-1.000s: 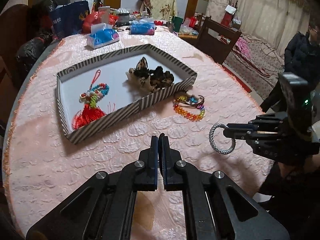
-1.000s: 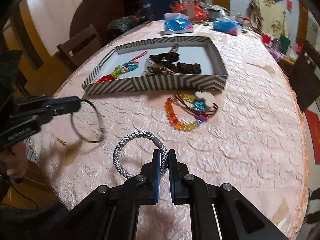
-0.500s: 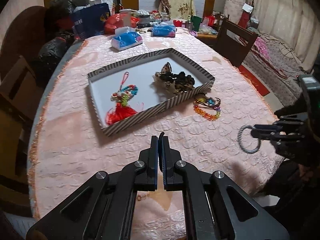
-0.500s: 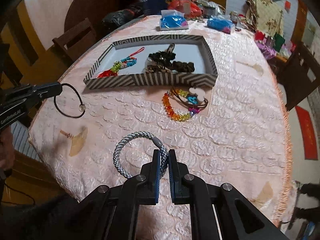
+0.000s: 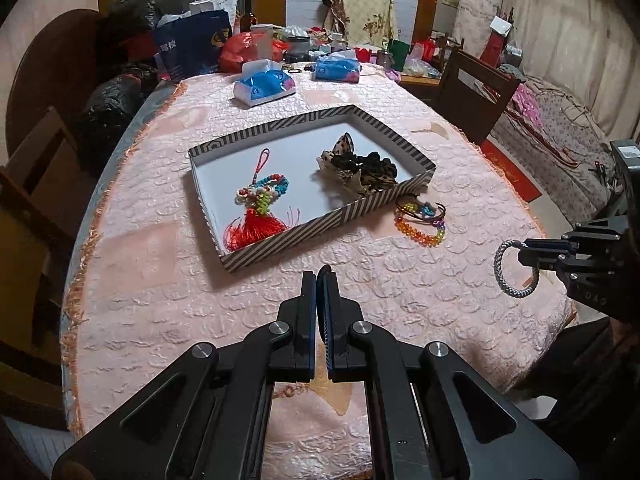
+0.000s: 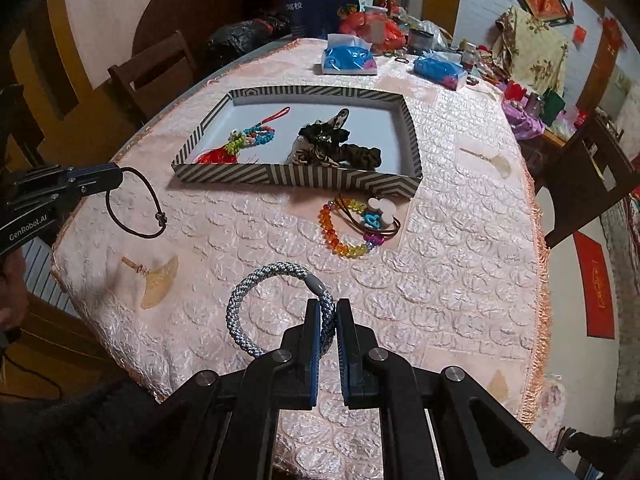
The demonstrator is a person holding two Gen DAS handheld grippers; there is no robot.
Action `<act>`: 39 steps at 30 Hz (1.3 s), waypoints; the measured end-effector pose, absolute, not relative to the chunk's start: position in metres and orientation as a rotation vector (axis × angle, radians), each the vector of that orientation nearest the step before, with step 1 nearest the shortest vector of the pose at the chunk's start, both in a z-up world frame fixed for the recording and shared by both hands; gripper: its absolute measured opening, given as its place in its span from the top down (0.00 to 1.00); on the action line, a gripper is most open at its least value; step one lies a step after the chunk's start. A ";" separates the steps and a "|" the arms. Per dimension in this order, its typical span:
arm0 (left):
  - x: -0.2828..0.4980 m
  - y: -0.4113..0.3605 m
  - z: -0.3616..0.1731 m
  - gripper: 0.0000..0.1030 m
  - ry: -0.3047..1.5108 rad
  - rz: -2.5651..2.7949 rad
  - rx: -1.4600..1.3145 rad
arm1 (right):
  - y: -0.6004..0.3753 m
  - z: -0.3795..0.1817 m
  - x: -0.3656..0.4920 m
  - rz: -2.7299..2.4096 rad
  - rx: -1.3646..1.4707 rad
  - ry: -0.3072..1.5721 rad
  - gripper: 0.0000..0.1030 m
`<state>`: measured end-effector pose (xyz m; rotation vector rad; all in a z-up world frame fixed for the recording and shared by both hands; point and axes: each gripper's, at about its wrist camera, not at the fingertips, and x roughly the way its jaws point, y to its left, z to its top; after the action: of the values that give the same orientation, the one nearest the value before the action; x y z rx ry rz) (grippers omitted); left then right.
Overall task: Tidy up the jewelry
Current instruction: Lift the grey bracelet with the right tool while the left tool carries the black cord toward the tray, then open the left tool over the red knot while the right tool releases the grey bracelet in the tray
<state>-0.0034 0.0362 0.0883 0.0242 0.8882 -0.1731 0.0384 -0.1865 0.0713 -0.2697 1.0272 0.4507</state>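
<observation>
1. Jewelry counted: one braided grey rope bracelet (image 6: 280, 312) pinched in my right gripper (image 6: 328, 322); one thin dark cord loop (image 6: 136, 204) hung from my closed left gripper (image 6: 114, 176).
2. Striped tray (image 5: 332, 220) held one red tassel charm (image 5: 256, 216) and a pile of scrunchies (image 5: 360, 168); the rainbow bead bracelet (image 5: 420, 232) lay beside it.
3. Both grippers sat higher above the table than a second before.
</observation>
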 end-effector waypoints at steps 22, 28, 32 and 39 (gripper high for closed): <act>0.082 0.043 0.120 0.98 0.806 -0.185 -0.024 | -0.179 0.089 0.119 0.431 -0.238 0.962 0.93; 0.132 0.042 0.117 0.98 0.782 -0.189 -0.076 | -0.167 0.088 0.160 0.430 -0.180 0.932 0.93; 0.166 0.044 0.095 0.98 0.808 -0.165 -0.132 | -0.153 0.078 0.192 0.429 -0.140 0.938 0.93; 0.193 0.057 0.022 0.98 0.937 -0.057 -0.122 | -0.133 0.047 0.235 0.441 -0.075 0.980 0.93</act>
<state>0.1930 0.0575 0.0217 -0.1225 0.9368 -0.0571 0.2353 -0.1330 0.0475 -0.0755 0.9802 0.4414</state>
